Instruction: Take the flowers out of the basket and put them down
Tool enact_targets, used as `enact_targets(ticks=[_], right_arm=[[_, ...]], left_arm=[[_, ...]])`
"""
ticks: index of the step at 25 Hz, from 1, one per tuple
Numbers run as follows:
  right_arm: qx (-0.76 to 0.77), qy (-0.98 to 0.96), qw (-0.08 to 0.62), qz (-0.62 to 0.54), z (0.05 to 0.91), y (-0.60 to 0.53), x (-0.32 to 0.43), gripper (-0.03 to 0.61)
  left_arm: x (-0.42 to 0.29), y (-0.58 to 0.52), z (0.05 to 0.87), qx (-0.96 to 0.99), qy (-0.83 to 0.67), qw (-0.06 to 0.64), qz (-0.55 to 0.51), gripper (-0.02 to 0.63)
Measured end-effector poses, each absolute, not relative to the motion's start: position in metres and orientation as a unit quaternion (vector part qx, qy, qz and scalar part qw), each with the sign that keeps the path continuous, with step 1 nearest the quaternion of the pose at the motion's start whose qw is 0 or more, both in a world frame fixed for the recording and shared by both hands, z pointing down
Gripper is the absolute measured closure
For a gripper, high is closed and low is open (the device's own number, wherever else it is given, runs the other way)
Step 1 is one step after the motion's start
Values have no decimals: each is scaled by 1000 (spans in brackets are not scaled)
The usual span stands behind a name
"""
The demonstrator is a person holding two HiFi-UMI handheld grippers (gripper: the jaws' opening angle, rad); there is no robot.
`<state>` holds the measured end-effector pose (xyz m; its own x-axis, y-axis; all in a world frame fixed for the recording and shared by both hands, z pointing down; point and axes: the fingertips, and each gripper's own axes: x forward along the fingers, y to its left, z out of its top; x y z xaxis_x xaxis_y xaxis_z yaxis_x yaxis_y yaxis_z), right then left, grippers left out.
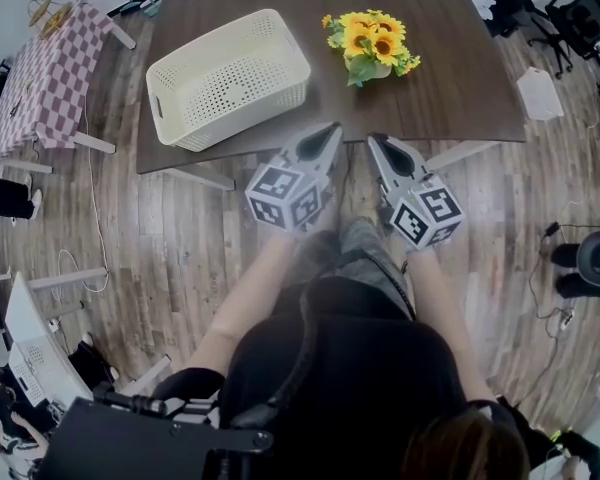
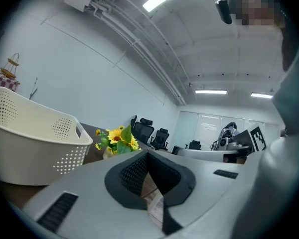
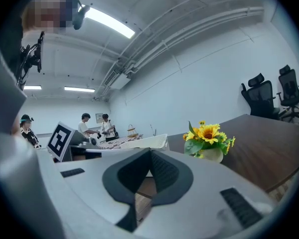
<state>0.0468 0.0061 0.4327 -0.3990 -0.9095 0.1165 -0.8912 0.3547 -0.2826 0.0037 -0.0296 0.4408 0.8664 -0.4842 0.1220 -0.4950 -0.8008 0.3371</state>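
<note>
Flowers are seen upright on the table ahead of the right tool, outside the basket ahead-left of the left tool, so both tools, apparently finished, are held shut and empty.

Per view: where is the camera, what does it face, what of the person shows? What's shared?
Head view: on head, facing down at basket, flowers; left gripper, right gripper, forearms show.
Left gripper view: on it, past shut jaws toward basket; head shows.
Right gripper view: on it, past shut jaws toward flowers; head shows.
Shared: flowers.
</note>
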Motion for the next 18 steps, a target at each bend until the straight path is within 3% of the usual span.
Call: enact_targets(ticks=[18], right_arm=[[-544,824,31,-155,432,-1,59,578]], left_arm=[[19,-33,442,948,-256,186,16,614]])
